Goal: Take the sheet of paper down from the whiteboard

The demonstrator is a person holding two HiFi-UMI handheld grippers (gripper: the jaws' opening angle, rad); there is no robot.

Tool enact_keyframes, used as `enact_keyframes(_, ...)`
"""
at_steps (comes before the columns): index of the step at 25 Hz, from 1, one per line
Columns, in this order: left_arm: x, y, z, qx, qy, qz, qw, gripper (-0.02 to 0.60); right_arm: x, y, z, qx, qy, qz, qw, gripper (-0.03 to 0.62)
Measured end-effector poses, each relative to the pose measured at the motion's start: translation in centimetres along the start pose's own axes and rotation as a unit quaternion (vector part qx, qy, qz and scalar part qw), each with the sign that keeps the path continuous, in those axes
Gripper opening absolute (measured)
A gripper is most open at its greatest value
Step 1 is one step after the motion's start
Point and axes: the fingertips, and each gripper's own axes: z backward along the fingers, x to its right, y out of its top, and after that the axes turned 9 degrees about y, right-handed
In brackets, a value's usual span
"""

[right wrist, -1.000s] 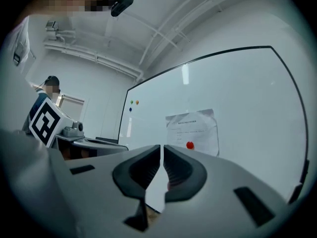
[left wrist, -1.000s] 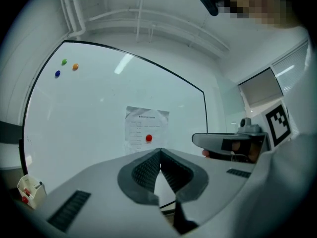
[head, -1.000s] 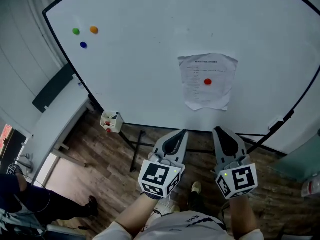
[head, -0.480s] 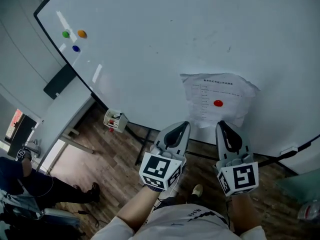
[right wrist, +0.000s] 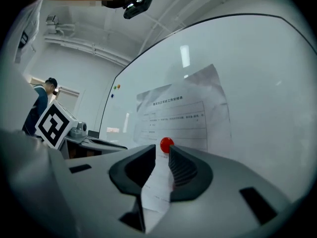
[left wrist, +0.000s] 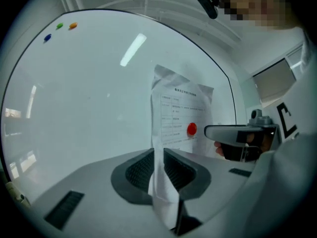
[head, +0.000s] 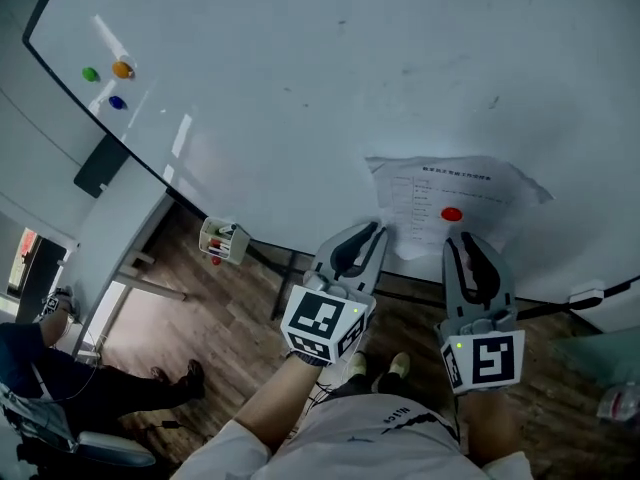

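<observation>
A creased printed sheet of paper (head: pixel 470 190) hangs on the whiteboard (head: pixel 300 98), pinned by a red magnet (head: pixel 451 214). My left gripper (head: pixel 374 232) is at the sheet's lower left corner. In the left gripper view the paper (left wrist: pixel 181 108) runs down between my left gripper's (left wrist: pixel 158 155) jaws, which are opening and stand slightly apart. My right gripper (head: pixel 463 242) is at the bottom edge below the magnet. Its (right wrist: pixel 162 156) jaws are opening too, with a loose bottom flap of the paper (right wrist: pixel 178 110) between them under the magnet (right wrist: pixel 166 144).
Green (head: pixel 90 73), orange (head: pixel 122 69) and blue (head: pixel 117 102) magnets sit at the board's upper left. A small marker box (head: pixel 222 240) hangs at the board's lower edge above a wooden floor. A grey desk (head: pixel 110 238) and a seated person (head: pixel 40 378) are on the left.
Both grippers have moved forward to the whiteboard and reached the paper's bottom edge. Their jaws, shut before, have parted around the paper.
</observation>
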Motion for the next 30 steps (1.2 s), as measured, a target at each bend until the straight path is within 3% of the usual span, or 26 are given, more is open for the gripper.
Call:
enact_keyframes(3, -0.1, -0.5, -1.0, -0.006, -0.025, 0.003, 0.9997, 0.112, 0.1, -0.2, -0.4, -0.005, -0.027, 0.007, 1.0, 0.084)
enact_keyframes(10, 0.8, -0.2, -2.1, -0.005, -0.088, 0.006, 0.9961, 0.121, 0.1, -0.1, -0.7, -0.026, -0.081, 0.058, 0.995, 0.097)
enact_keyframes(13, 0.6, -0.2, -2.1, -0.002, -0.093, 0.005, 0.9957, 0.12, 0.1, -0.1, -1.1, -0.038, -0.098, 0.083, 0.991, 0.109)
enact_keyframes(23, 1.5, 0.4, -2.1, 0.007, -0.12, -0.02, 0.9926, 0.106, 0.0, -0.4, -2.1, -0.046, -0.128, 0.08, 0.988, 0.127)
enact_keyframes(30, 0.7, 0.4, -2.4, 0.008, -0.104, -0.019, 0.9944, 0.043, 0.1, -0.1, -2.4, -0.046, -0.14, 0.096, 0.984, 0.127)
